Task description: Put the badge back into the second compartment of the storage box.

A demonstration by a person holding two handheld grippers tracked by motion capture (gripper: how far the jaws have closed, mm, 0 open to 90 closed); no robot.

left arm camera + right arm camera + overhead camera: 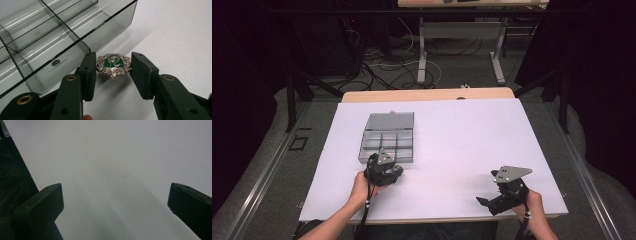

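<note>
While the left hand-held gripper (113, 72) has its jaws closed onto the silver-and-green crest badge (113, 65) just beside the smoky divided organiser box (62, 30) on the desk (175, 37), grip stays gentle and level before lifting over the near wall, with the right hand-held gripper (115, 202) wide open and empty

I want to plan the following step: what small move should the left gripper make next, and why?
Probably lift. The left gripper has its jaws touching both sides of the silver-and-green crest badge, which lies on the white table beside the smoky clear compartment box.
</note>
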